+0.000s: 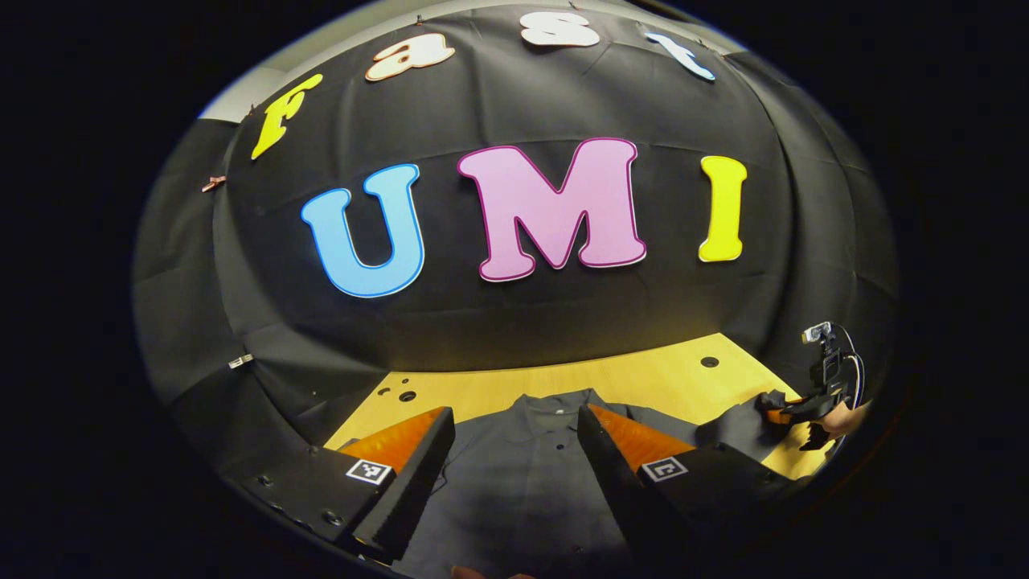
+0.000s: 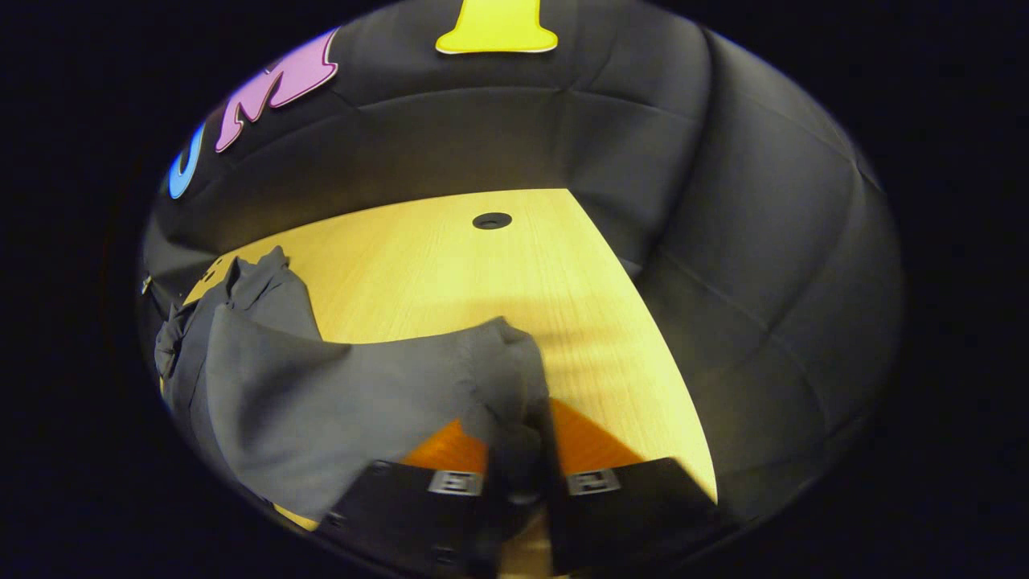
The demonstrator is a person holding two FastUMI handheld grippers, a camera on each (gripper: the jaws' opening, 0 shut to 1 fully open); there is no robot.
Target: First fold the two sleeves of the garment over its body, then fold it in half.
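Observation:
A dark grey collared shirt (image 1: 514,490) lies flat on the wooden table (image 1: 643,374), collar (image 1: 559,402) toward the far wall. My left gripper (image 1: 514,414) hovers open over the shirt's chest, one finger on each side of the button placket, with nothing held. At the far right, the right gripper (image 1: 792,412) pinches the end of the shirt's sleeve (image 1: 744,422). In the right gripper view, my right gripper (image 2: 518,450) is shut on the sleeve (image 2: 386,386), whose cloth is raised off the table and stretches left toward the shirt body (image 2: 257,289).
The light wooden table (image 2: 482,273) has a round hole (image 2: 491,220) near its far edge, and smaller holes (image 1: 406,396) at its back left. Black cloth walls close in on the table. A hand (image 1: 848,418) holds the right gripper.

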